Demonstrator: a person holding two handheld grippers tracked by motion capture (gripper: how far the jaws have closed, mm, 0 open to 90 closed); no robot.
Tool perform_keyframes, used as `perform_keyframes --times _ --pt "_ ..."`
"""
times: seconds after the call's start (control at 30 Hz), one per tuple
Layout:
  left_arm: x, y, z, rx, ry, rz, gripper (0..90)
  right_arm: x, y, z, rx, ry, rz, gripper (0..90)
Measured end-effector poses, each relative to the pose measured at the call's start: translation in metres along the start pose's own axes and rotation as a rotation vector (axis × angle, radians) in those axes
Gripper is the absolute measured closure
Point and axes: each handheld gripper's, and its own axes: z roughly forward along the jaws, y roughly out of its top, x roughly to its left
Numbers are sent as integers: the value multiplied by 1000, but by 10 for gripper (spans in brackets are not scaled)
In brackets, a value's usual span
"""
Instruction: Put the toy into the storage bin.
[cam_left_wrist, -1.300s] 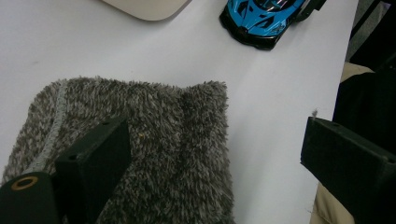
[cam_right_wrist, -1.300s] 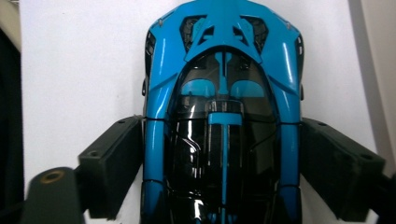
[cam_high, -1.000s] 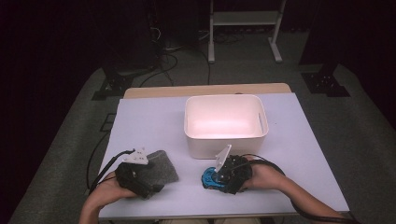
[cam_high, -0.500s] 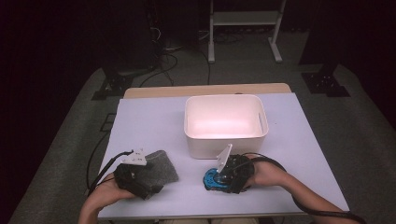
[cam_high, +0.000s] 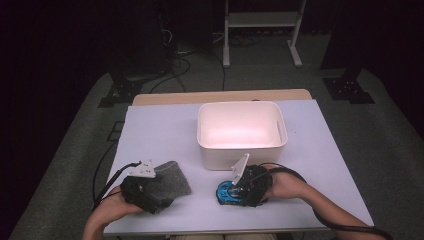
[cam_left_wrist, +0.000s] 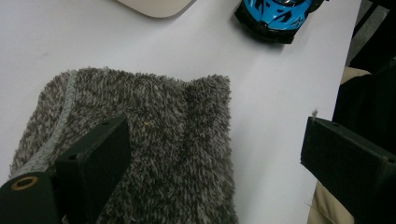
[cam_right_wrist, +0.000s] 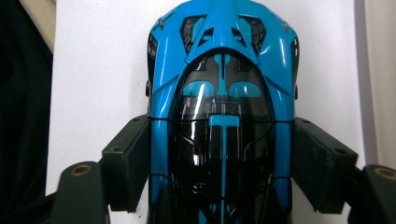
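Right gripper (cam_right_wrist: 222, 154) — jaws just closing, pads against both flanks of the blue toy car (cam_right_wrist: 222, 93) near the tabletop's (cam_high: 165, 130) front edge. White bin (cam_high: 242, 131) stands just beyond, blocking forward travel. Left gripper (cam_left_wrist: 215, 154) — jaws wide, one over the grey fleece cloth (cam_left_wrist: 154, 140) at the front-left corner. Bare tabletop lies left of the bin.

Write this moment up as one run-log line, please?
right gripper: jaws just closing, pads at sides of blue toy car | left gripper: open over grey fuzzy cloth | white bin: empty
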Motion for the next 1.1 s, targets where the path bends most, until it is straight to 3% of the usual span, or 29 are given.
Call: perform_keyframes --times 0.23,0.43,0.73,1.1 --pt "-1 0 0 0 1 0 79 2 4 -8 -4 10 -8 268" --pt "0 0 -1 0 1 1 79 2 4 0 4 9 -18 268" --pt "-1 0 -2 -3 1 0 79 3 2 6 9 2 16 264" --pt "-1 0 -2 0 -1 3 79 5 1 6 9 -19 24 256"
